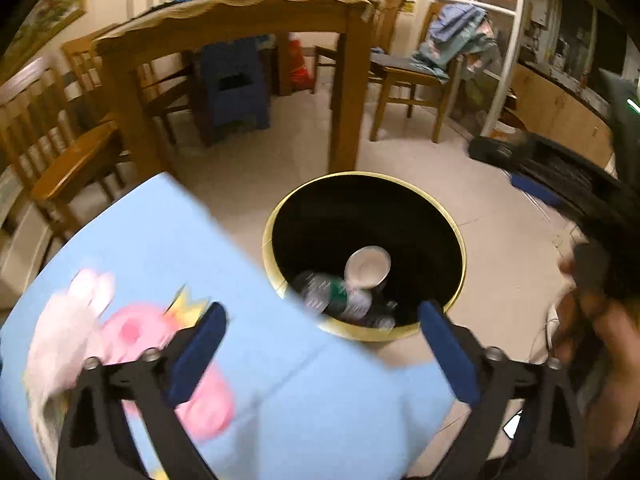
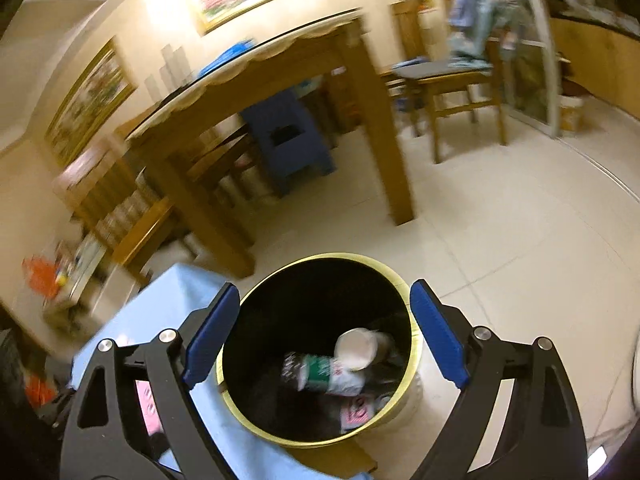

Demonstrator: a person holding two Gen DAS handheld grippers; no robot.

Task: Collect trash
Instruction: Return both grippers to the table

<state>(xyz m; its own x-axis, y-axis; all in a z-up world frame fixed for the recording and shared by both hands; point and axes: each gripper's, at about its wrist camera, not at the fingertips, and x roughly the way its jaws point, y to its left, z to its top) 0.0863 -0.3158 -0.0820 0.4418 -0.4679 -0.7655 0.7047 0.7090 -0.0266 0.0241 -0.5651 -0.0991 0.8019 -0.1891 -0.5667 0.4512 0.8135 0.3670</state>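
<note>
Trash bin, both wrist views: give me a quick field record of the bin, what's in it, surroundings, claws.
bin: round, black inside, yellow rim, on floor tiles
contents: paper cup, plastic bottle on its side, pink-printed scrap
beside bin: light blue cartoon-print cloth
behind: wooden table, chairs
left claw: open, empty
right claw: open, empty, over bin

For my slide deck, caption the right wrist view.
Open tongs above yellow-rimmed bin holding paper cup and bottle.
</note>
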